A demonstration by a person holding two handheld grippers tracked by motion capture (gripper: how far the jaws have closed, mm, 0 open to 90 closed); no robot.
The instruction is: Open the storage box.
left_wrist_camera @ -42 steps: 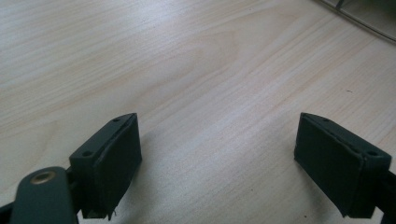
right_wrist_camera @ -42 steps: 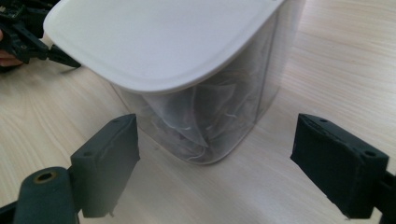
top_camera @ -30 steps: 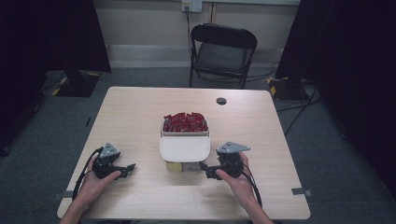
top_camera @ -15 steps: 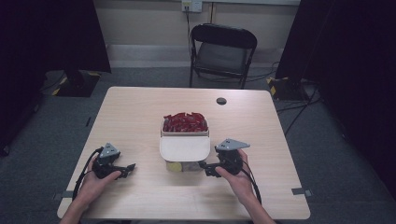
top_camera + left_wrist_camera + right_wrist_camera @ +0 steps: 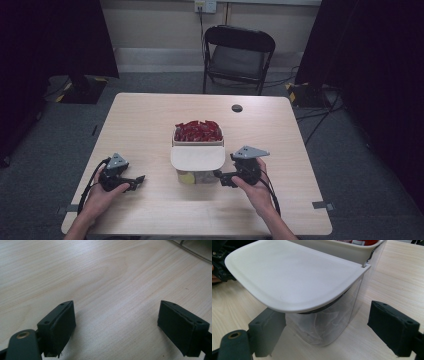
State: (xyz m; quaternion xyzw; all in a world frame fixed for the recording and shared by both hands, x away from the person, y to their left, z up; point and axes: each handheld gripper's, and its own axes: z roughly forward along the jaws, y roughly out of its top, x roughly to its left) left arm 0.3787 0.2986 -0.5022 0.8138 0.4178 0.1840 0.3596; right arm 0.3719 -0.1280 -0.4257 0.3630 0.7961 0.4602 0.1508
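Standing behind table [image 5: 150, 125]: folding chair [image 5: 239, 55]; black disc [image 5: 237, 108] near far edge.

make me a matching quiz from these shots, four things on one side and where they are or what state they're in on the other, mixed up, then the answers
Things:
1. left claw
2. right claw
3. red packets
4. black disc

Places or states:
A. piled in the far, open part of the container
B. open over bare table, well to one side of the container
C. alone on the table near its far edge
D. open, close beside the container's clear wall, under the white lid

Pairs: 1-B, 2-D, 3-A, 4-C
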